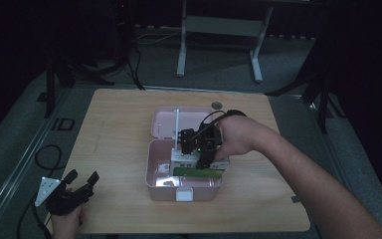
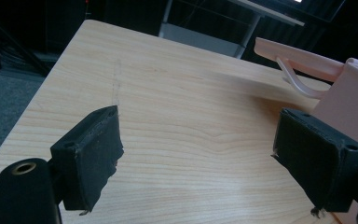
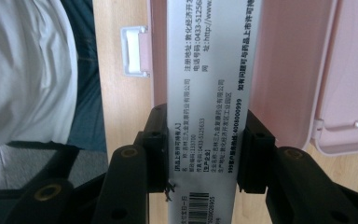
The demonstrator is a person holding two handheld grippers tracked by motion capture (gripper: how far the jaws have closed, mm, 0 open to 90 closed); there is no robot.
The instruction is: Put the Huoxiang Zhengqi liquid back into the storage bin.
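Observation:
An open pink plastic box stands in the middle of the wooden table, its lid folded back. My right gripper hangs over the box's inside, pointing down, shut on a white carton with black print and a barcode. In the right gripper view both pads press the carton's long sides, with the pink box wall behind it. A green-topped pack lies inside the box near its front wall. My left gripper rests at the table's front left corner, open and holding nothing.
The box's white latch faces the table's front edge and also appears in the right gripper view as a white clip. In the left gripper view the box wall and a white handle stand at the right. Bare wood lies left of the box.

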